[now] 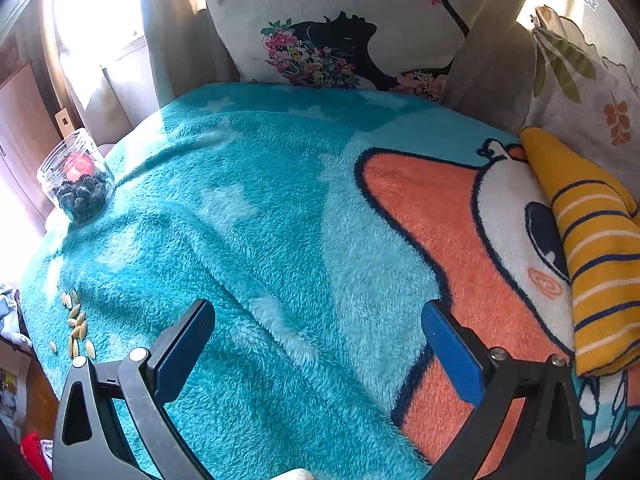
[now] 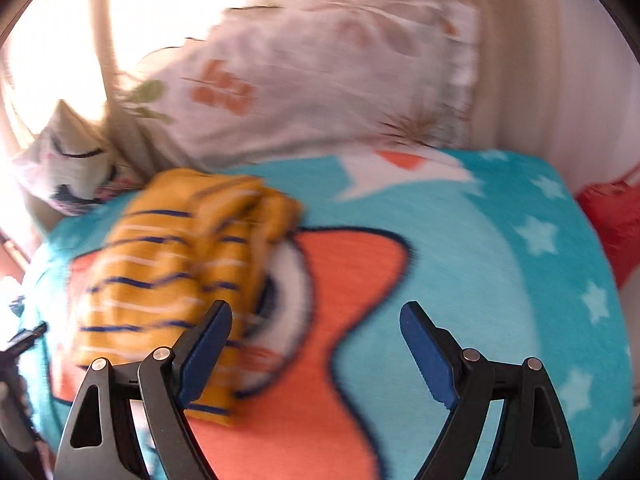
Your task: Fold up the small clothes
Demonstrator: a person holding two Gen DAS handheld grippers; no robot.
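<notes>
A folded yellow garment with navy and white stripes (image 1: 592, 248) lies on the teal fleece blanket (image 1: 256, 208) at the right edge of the left wrist view. In the right wrist view the same garment (image 2: 176, 276) lies left of centre, blurred by motion. My left gripper (image 1: 318, 316) is open and empty above the blanket, well left of the garment. My right gripper (image 2: 316, 320) is open and empty, its left finger (image 2: 204, 352) in front of the garment's near edge.
A clear jar (image 1: 78, 178) of dark pieces lies on the blanket's left edge, with several pale seeds (image 1: 76, 328) near it. Printed pillows (image 1: 340, 32) (image 2: 304, 88) lean at the back. A red cloth (image 2: 612, 220) lies beyond the blanket's right edge.
</notes>
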